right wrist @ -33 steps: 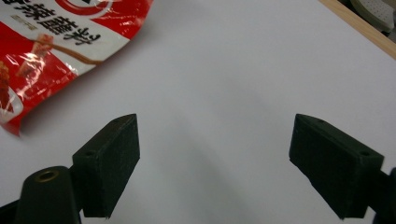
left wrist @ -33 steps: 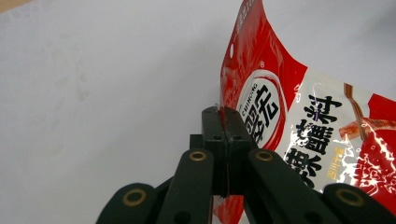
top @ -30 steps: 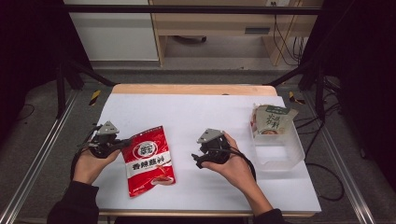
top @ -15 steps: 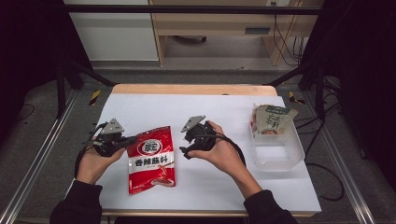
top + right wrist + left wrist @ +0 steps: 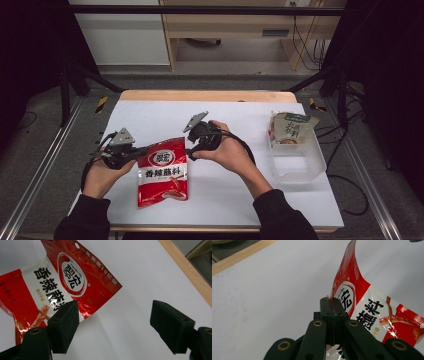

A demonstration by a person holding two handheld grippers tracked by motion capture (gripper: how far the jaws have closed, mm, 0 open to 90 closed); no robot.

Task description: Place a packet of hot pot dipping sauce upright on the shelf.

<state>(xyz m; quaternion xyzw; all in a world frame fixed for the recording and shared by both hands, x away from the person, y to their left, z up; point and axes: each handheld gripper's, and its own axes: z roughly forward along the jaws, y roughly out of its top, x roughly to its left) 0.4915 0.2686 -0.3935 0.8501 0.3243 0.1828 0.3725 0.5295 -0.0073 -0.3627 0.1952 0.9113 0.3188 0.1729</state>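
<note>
White tabletop (image 5: pixel 150 117) spreads under both hands, with a clear plastic bin (image 5: pixel 300 160) well off to the far side of the right gripper (image 5: pixel 192 145), a green-and-white food pouch (image 5: pixel 292 127) standing in it. Between the two grippers lies the red seasoning packet (image 5: pixel 163 171), its upper left edge lifted off the table and clamped in the left gripper (image 5: pixel 137 152), whose jaws are pressed tight on the foil, as the left gripper view shows. A second ago the right gripper sat well to the packet's right, nearer the bin; it has since crossed over and now hangs just beside the packet's upper right corner. Its jaws have just been closing a little but stand wide apart with nothing between them, the corner lying just ahead of one jaw in the right gripper view. Likely a two-handed hold is being set up, perhaps to carry the packet to the bin.
</note>
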